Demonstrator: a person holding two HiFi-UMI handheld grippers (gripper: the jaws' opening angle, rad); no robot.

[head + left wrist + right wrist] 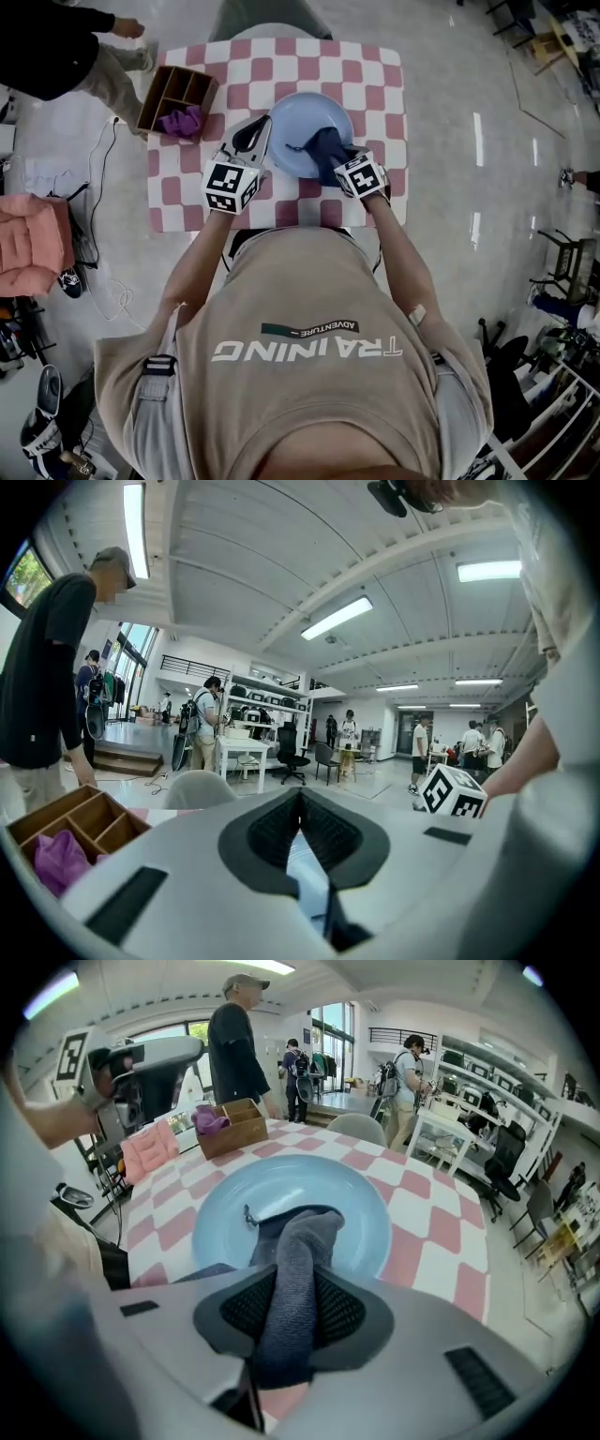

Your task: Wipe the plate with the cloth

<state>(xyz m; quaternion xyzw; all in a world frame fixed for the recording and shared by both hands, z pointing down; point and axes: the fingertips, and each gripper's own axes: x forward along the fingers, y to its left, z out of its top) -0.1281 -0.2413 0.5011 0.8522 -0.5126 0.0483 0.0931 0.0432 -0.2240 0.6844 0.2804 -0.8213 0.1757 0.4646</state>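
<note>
A light blue plate (305,112) lies in the middle of the pink-and-white checked table (380,80). My left gripper (265,129) reaches in level from the left and is shut on the plate's left rim. In the left gripper view a strip of the plate (305,869) shows between the pads of that gripper (300,803). My right gripper (339,159) points steeply down over the plate's near right side, shut on a dark blue-grey cloth (326,150). In the right gripper view the cloth (300,1237) runs from this gripper (295,1281) down onto the plate (225,1213).
A wooden compartment box (178,92) with a purple cloth (183,121) in it stands at the table's far left corner. A person (56,47) stands beside that corner. A grey chair (267,23) is at the far side. Pink folded fabric (28,239) sits left of the table.
</note>
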